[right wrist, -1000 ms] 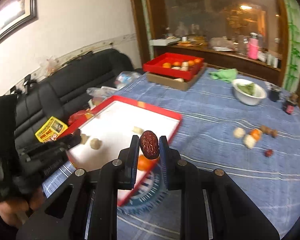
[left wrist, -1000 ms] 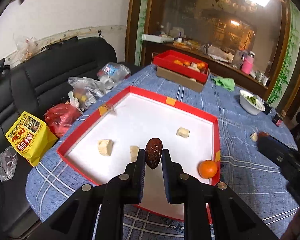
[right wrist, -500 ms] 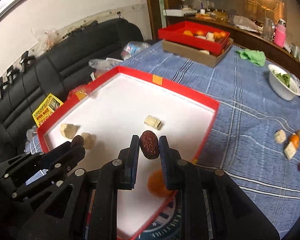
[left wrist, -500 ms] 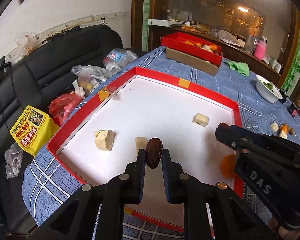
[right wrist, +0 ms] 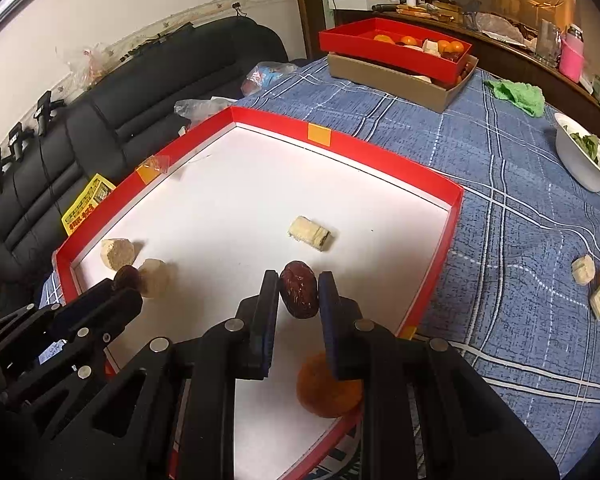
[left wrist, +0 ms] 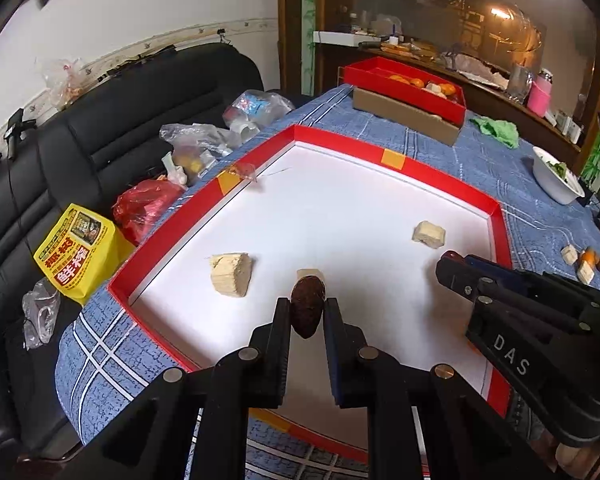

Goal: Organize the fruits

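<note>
While each dark date is pinched between a pair of black fingers, both tongs hang over the white floor of the red-rimmed tray point(left wrist: 398, 159). The left gripper point(left wrist: 307, 312) is closed on its date point(left wrist: 307, 307), with one pale cake chunk point(left wrist: 232, 275) ahead to its left and another point(left wrist: 429, 234) ahead to its right. The right gripper point(right wrist: 299, 294) clamps a second date point(right wrist: 299, 295); a pale wafer piece point(right wrist: 310, 233) lies just ahead of it, and an orange point(right wrist: 327, 388) sits below and behind its right finger, inside the tray's near corner. Off to its right, loose fruit pieces point(right wrist: 594, 284) rest on the blue checked tablecloth point(right wrist: 500, 208). Far ahead, a second red tray point(right wrist: 392, 49) of oranges sits on a cardboard box.
</note>
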`<state>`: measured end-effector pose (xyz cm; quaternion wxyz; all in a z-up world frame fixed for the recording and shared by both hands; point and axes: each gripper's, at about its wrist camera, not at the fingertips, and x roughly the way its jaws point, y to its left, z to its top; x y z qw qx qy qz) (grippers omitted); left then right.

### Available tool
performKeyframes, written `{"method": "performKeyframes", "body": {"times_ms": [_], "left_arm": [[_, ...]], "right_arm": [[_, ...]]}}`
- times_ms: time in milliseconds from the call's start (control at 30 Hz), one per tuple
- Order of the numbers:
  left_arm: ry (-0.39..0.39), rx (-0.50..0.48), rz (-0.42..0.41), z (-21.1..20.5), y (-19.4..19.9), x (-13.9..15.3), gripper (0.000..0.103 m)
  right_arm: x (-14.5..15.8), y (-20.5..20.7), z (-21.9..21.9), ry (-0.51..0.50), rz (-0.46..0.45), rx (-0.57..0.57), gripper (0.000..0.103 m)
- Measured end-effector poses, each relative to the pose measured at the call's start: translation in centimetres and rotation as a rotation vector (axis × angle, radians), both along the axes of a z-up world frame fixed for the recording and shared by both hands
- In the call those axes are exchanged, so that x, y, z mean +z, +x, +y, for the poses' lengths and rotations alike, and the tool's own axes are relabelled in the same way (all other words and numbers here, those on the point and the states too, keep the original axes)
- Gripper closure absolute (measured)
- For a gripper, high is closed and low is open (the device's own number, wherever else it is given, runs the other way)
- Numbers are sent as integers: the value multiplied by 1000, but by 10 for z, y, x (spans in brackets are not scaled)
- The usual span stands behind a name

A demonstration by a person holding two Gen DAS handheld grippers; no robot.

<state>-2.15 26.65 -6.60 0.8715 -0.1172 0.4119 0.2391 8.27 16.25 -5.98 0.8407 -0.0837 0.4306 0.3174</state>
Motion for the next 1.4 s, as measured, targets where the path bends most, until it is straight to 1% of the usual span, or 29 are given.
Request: {"method": "performKeyframes", "body": {"times_ms": [100, 167, 200, 233, 267, 300, 333, 433, 500, 567, 600, 633, 667, 700, 733, 767, 833, 933, 1000, 1100, 1267, 1300, 1333, 1400], "left_arm": [[-6, 13, 36, 1, 1, -4, 88], [-12, 15, 69, 2, 2, -6, 78], [-10, 20, 85, 1, 2, -6, 66], [-6, 23, 95, 1, 0, -7, 58], [-3, 27, 100, 0, -1, -7, 57], [0, 33, 98, 0, -3, -5, 57], [-1, 38, 96, -1, -5, -3, 57], [-21, 49, 66, -5, -12, 6, 57], [-38, 59, 21, -10, -17, 16, 57], [-64, 58, -43, -17, -20, 28, 56], [-70, 51, -73, -23, -21, 34, 53], [-72, 46, -96, -29, -21, 39, 49], [-74, 38, -113, -35, -20, 42, 46], [-80, 21, -133, -44, -19, 45, 40], [-84, 8, -144, -50, -17, 47, 37], [-89, -9, -158, -60, -14, 48, 37], [-98, -50, -158, -78, -6, 48, 36], [-85, -134, -114, -112, 15, 41, 36], [-71, -181, -99, -132, 25, 37, 36], [-48, -259, -70, -166, 45, 29, 36], [-12, -346, -34, -203, 71, 19, 36], [-9, -355, -31, -208, 75, 17, 36], [-10, -360, -31, -212, 77, 16, 36], [-16, -368, -26, -217, 85, 13, 36]], "right_arm": [[-2, 0, 3, -9, 15, 14, 83], [-4, 0, 4, -20, 26, 22, 83], [-3, 0, 4, -27, 21, 23, 82], [-2, -1, 3, -28, 15, 23, 77], [0, -2, 2, -27, 10, 22, 69], [3, -3, -1, -20, 5, 21, 46], [6, -4, -4, -14, 0, 19, 35], [22, -11, -21, 30, -24, 22, 35], [34, -18, -40, 53, -55, 5, 33], [44, -22, -66, 80, -87, -33, 29], [48, -25, -84, 97, -105, -67, 21], [50, -25, -96, 107, -117, -91, 16], [52, -26, -116, 117, -130, -131, 16], [53, -26, -137, 119, -139, -176, 15], [52, -24, -151, 119, -144, -205, 15], [50, -23, -172, 115, -151, -252, 15], [43, -17, -209, 100, -147, -341, 16], [26, -4, -257, 91, -92, -448, 16], [14, 6, -286, 61, -71, -524, 16], [4, 19, -307, 42, -54, -566, 16], [0, 36, -313, 10, -68, -556, 16], [-1, 44, -313, 5, -67, -551, 18], [-3, 49, -311, -2, -64, -548, 23], [-6, 60, -310, -22, -57, -537, 28]]}}
